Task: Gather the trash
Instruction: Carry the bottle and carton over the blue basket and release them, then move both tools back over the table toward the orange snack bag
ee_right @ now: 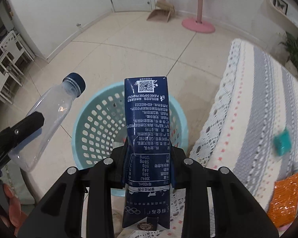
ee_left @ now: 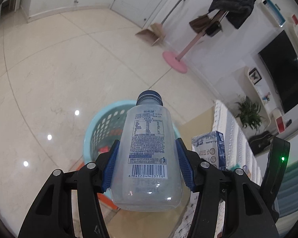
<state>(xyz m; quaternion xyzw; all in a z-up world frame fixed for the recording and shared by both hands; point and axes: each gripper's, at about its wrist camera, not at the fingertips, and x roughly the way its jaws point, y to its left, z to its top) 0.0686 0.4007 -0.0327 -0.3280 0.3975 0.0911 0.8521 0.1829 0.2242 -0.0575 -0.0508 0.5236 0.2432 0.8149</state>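
Left tongs (ee_left: 147, 154) grip clear bottle (ee_left: 148, 150) above seemingly littered basket (ee_left: 101, 127).

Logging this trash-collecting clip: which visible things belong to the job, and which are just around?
Job:
- clear plastic bottle, in left claw
- dark blue milk carton, in right claw
- light blue perforated basket

Just around:
- pink coat stand
- dustpan
- potted plant

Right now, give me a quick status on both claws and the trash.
Left claw shut on plastic bottle. Right claw shut on milk carton. Both held over the blue basket. Nothing between them and the opening.
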